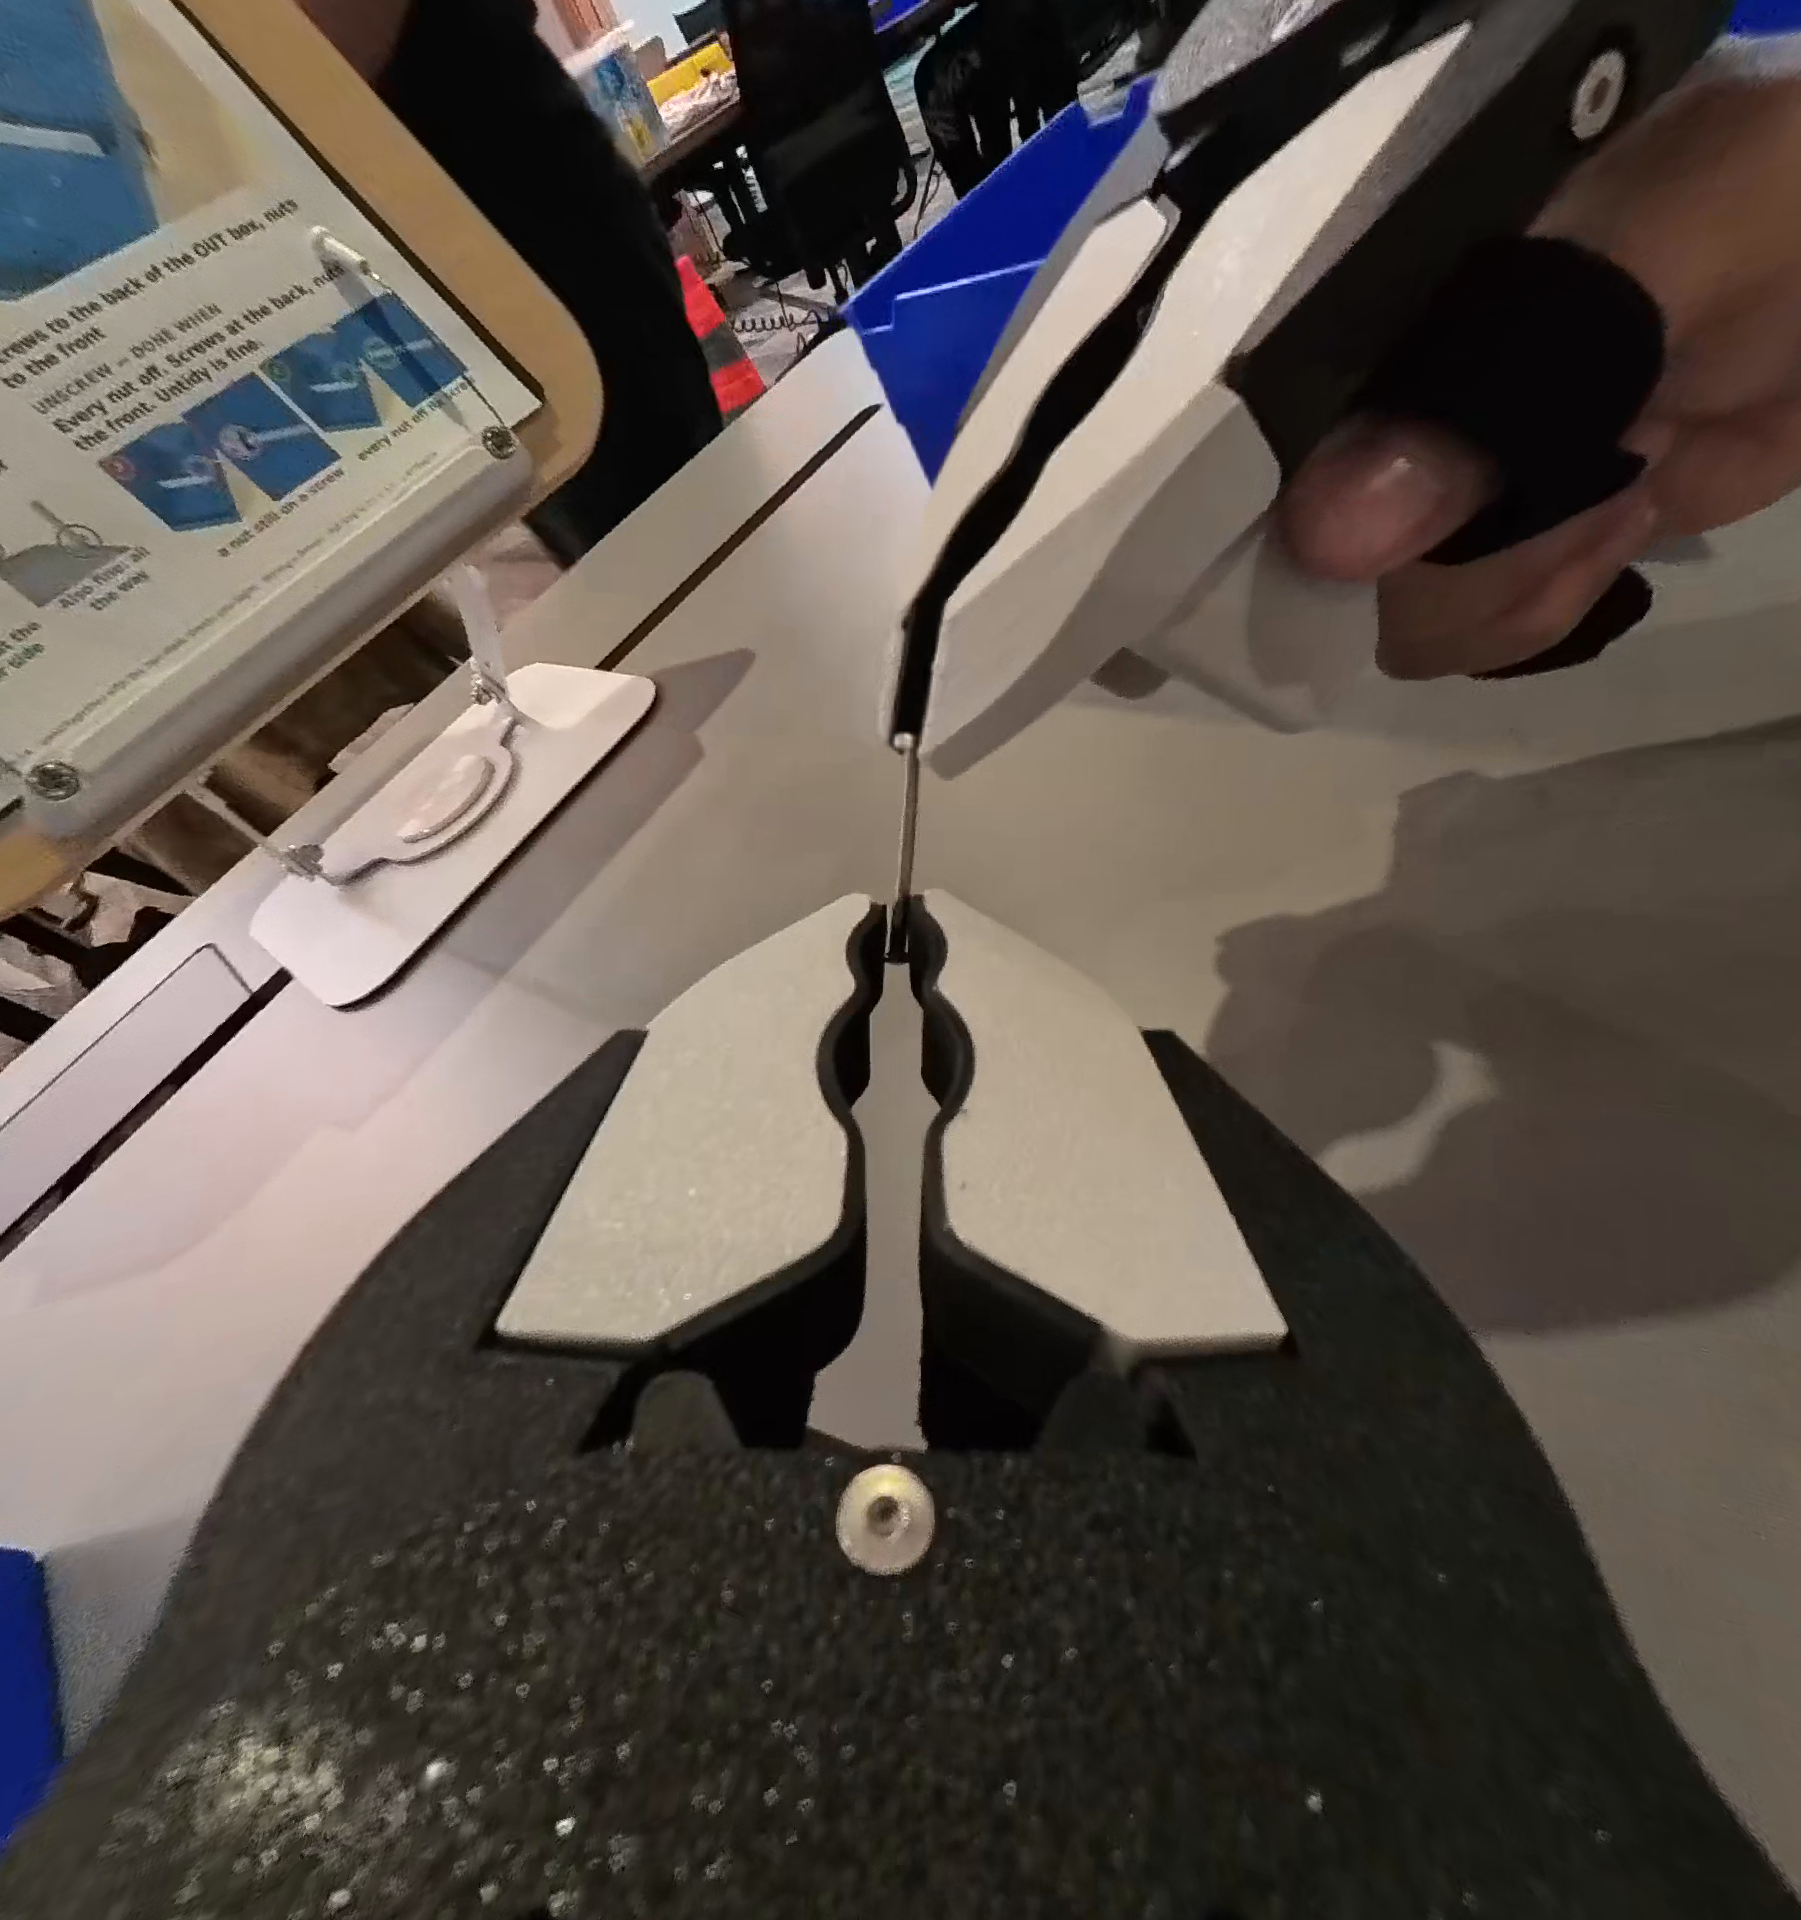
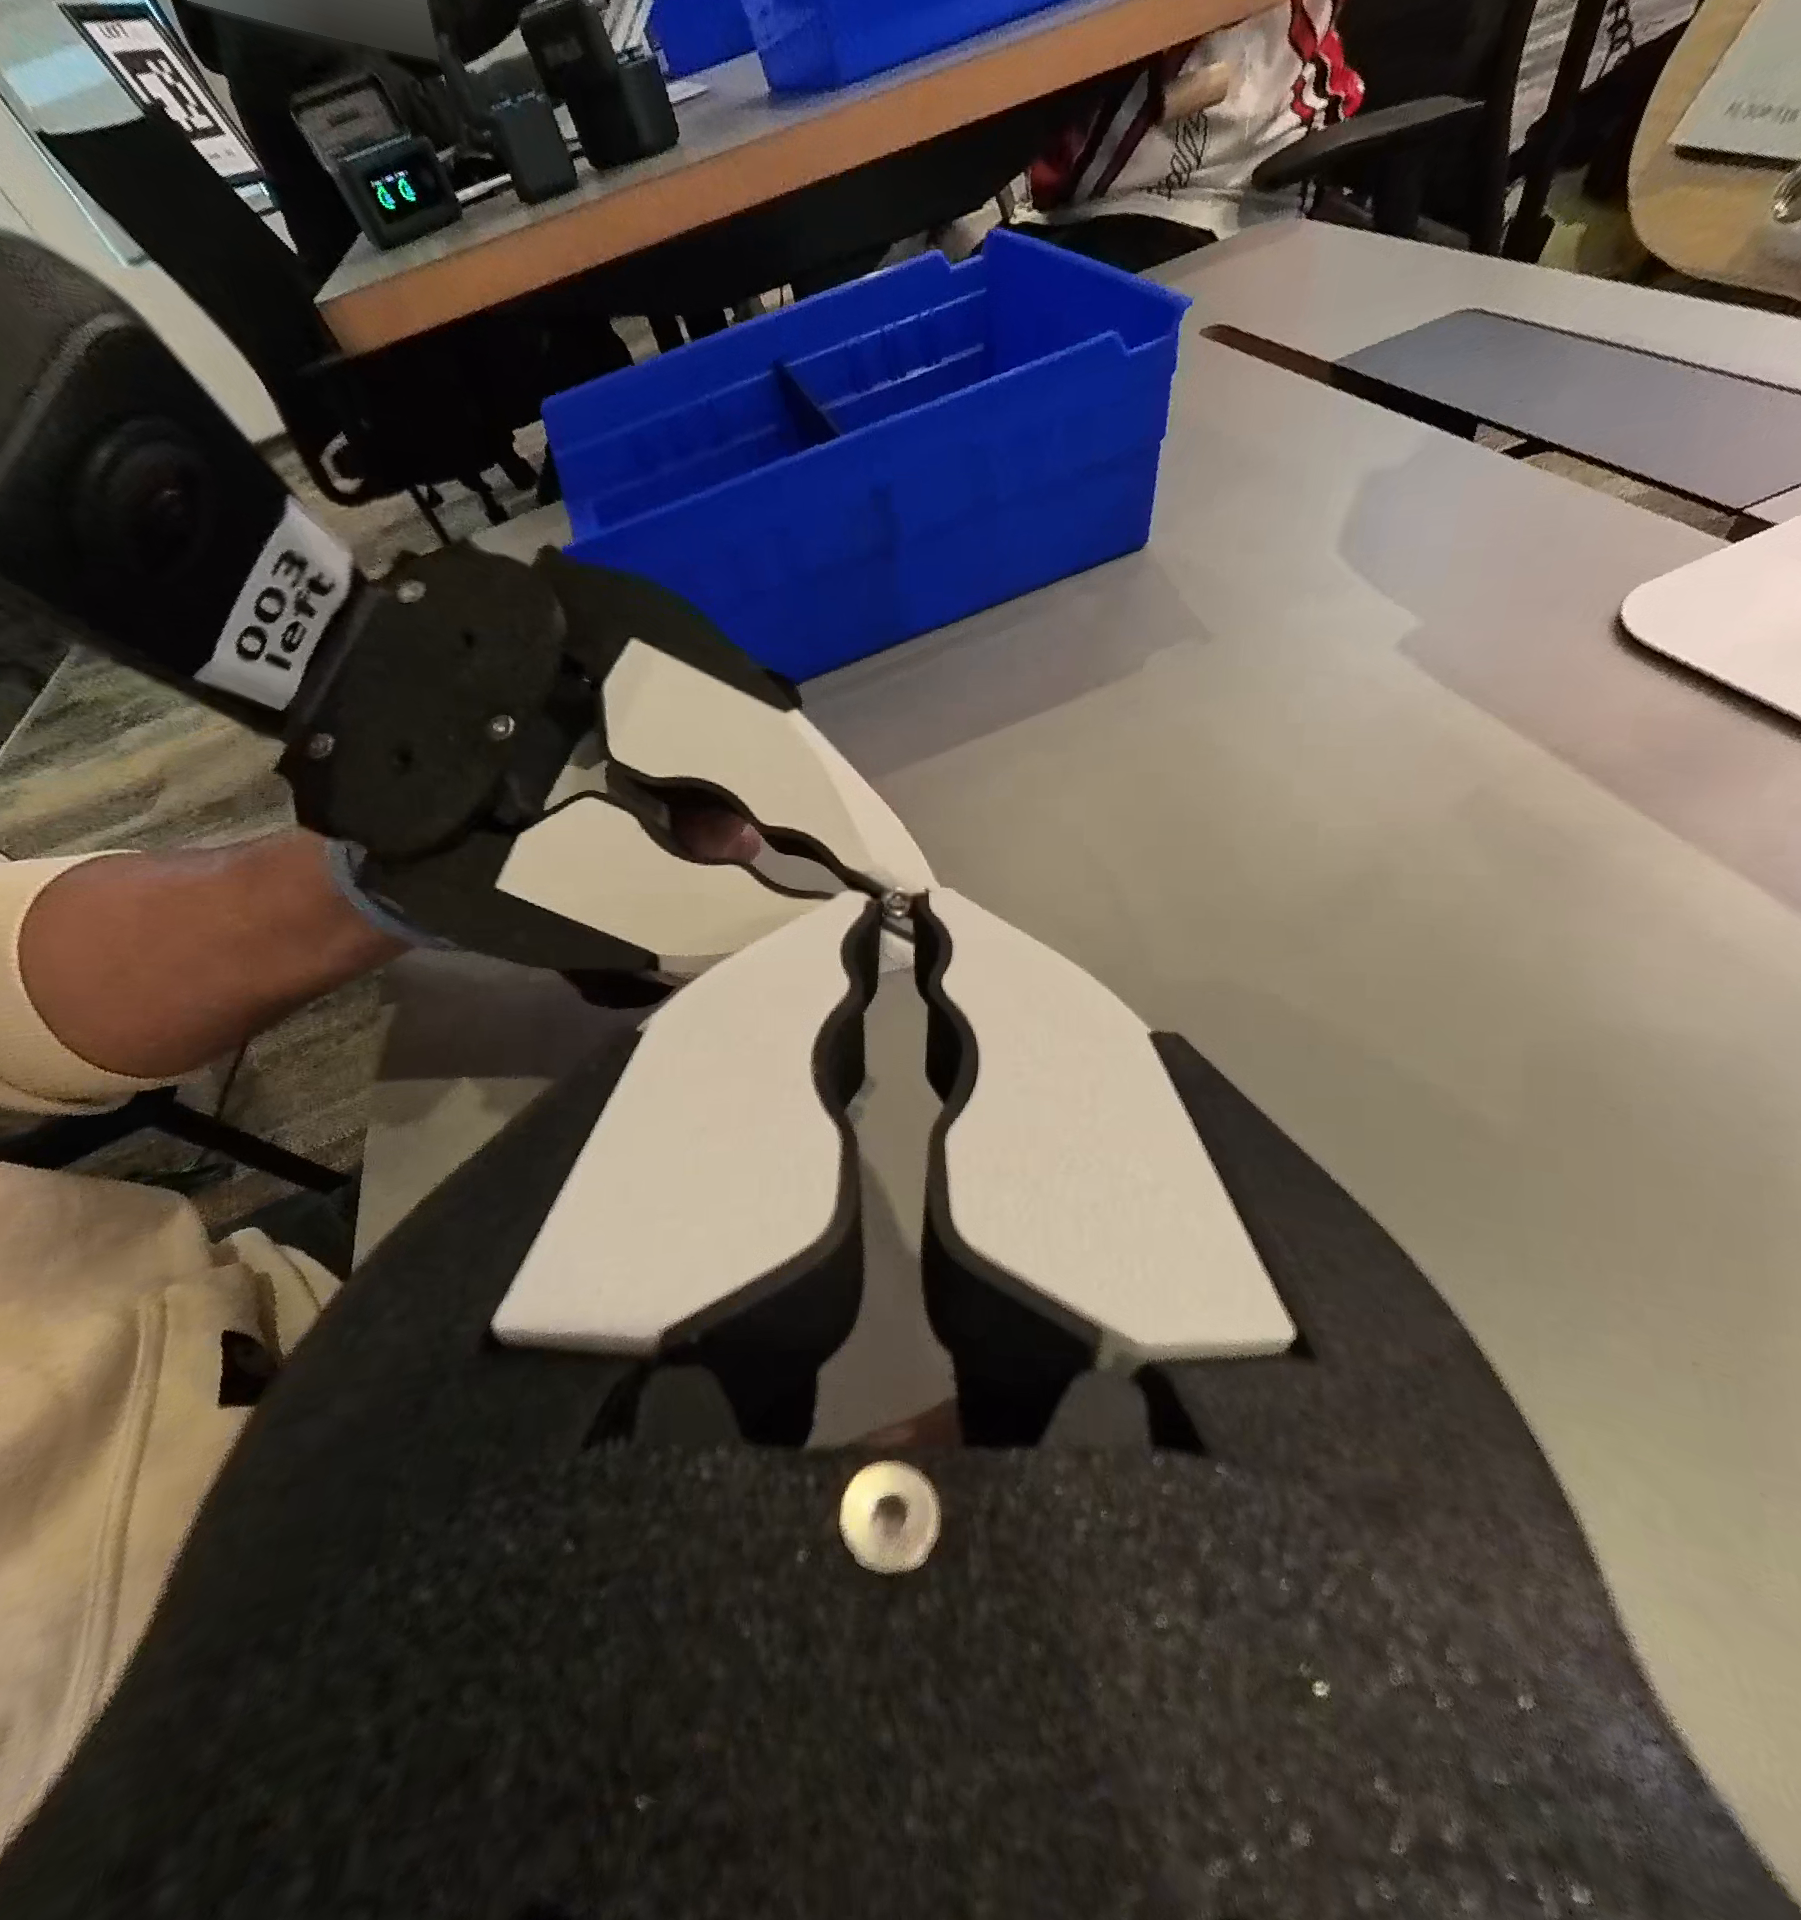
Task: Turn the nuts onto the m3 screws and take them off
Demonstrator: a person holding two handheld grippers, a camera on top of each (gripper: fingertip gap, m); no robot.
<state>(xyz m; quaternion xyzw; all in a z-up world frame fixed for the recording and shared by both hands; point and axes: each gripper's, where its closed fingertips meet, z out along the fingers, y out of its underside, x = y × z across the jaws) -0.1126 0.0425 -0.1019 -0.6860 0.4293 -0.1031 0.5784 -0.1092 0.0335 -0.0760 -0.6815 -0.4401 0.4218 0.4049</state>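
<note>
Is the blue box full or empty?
Empty, as far as shows: the blue box has bare blue compartments; its near part is hidden behind its front wall.

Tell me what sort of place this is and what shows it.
Most likely a shared office or lab workspace set up for assembly practice. A grey worktable holds a blue divided parts bin, an instruction card on a stand sits beside it, and office chairs stand at another desk behind.

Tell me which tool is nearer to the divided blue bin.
Left. The left tool lies just in front of the divided blue bin's near corner. The right tool reaches in from farther back, away from the bin. Their tips meet at the screw.
</note>
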